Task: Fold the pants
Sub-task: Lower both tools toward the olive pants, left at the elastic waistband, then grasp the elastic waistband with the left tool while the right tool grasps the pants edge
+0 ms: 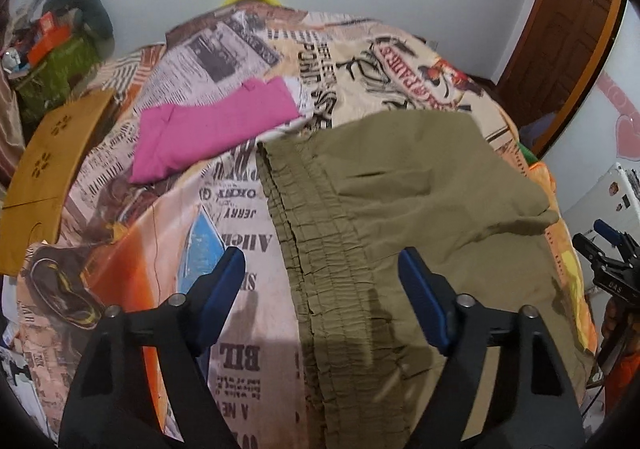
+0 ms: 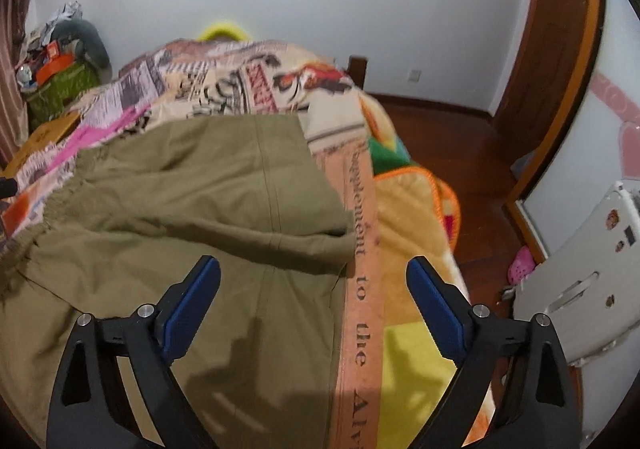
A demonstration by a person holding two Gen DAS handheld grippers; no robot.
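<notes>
Olive-green pants [image 1: 400, 185] lie folded on the bed, their ruched elastic waistband [image 1: 316, 249] running toward me. My left gripper [image 1: 322, 261] is open and empty, hovering above the waistband. In the right wrist view the pants [image 2: 192, 209] show a folded-over layer with a seam down the middle. My right gripper [image 2: 314, 269] is open and empty above the pants' right edge. The right gripper also shows at the right edge of the left wrist view [image 1: 608, 249].
The bed has a newspaper-print cover [image 1: 224, 217]. A folded pink garment [image 1: 212, 125] lies beyond the pants. A yellow-brown wooden board [image 1: 48, 169] sits at the left. A yellow fleece blanket [image 2: 412, 217] hangs off the bed's right side above the wooden floor [image 2: 460, 137]. A white chair [image 2: 580, 281] stands at right.
</notes>
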